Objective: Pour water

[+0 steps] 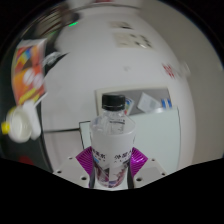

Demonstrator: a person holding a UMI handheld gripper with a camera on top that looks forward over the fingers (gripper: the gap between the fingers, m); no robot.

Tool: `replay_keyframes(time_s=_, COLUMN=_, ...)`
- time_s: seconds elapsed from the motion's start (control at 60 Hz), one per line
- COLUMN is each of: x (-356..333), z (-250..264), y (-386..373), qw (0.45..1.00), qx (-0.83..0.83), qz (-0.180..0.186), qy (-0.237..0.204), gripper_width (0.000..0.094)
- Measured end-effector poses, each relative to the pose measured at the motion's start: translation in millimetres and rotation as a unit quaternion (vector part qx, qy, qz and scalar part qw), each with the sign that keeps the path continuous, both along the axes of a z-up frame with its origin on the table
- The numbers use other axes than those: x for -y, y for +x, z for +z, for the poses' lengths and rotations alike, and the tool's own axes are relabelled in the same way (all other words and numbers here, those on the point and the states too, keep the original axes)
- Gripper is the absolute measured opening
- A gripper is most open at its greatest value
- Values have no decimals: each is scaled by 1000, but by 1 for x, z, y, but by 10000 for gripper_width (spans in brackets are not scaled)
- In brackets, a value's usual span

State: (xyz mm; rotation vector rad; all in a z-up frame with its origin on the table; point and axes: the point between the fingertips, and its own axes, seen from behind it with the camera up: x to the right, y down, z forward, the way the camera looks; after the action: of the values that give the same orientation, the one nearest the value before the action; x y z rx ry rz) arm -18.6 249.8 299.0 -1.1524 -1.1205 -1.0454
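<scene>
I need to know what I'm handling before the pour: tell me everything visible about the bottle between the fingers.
The bottle looks like clear plastic, with a dark screw cap on and a pink-and-white label around its lower body. It stands upright between the gripper fingers, whose magenta pads sit against the label on either side and appear to press on it. What is inside cannot be told. Its base is hidden.

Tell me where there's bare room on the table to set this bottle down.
The gripper is shut on the bottle. The white table looks bare between the bottle and the white jug beside the colourful box. It also looks bare just past the bottle. The jug side is crowded.
</scene>
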Motion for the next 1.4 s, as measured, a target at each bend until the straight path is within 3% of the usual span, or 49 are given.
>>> replay_keyframes(time_s=0.083, x=8, z=17, y=12, qw=983, qx=-179, qz=-14, qy=-27, gripper_width=424)
replay_keyframes(time_s=0.183, x=12, z=11, y=30, qw=927, qx=-366, qz=-18, qy=-83, gripper_width=424)
replay_keyframes(time_s=0.283, x=15, z=-26, y=46, qw=864, qx=-483, qz=-31, qy=-135, gripper_width=425)
replay_keyframes(time_s=0.55, x=11, z=-169, y=65, qw=763, qx=-604, qz=-88, qy=-212, gripper_width=423)
replay_keyframes(time_s=0.817, x=13, z=-249, y=65, qw=738, qx=-621, qz=-120, qy=-236, gripper_width=434)
replay_keyframes(time_s=0.95, x=14, z=-246, y=66, qw=749, qx=-620, qz=-103, qy=-211, gripper_width=438)
replay_keyframes(time_s=1.1, x=17, z=-247, y=65, qw=751, qx=-616, qz=-109, qy=-214, gripper_width=593)
replay_keyframes(time_s=1.183, x=26, z=-252, y=69, qw=752, qx=-603, qz=-133, qy=-230, gripper_width=862)
replay_keyframes(time_s=1.217, x=30, z=-252, y=72, qw=752, qx=-600, qz=-144, qy=-231, gripper_width=818)
replay_keyframes(time_s=1.4, x=71, z=-216, y=69, qw=757, qx=-596, qz=-152, qy=-220, gripper_width=841)
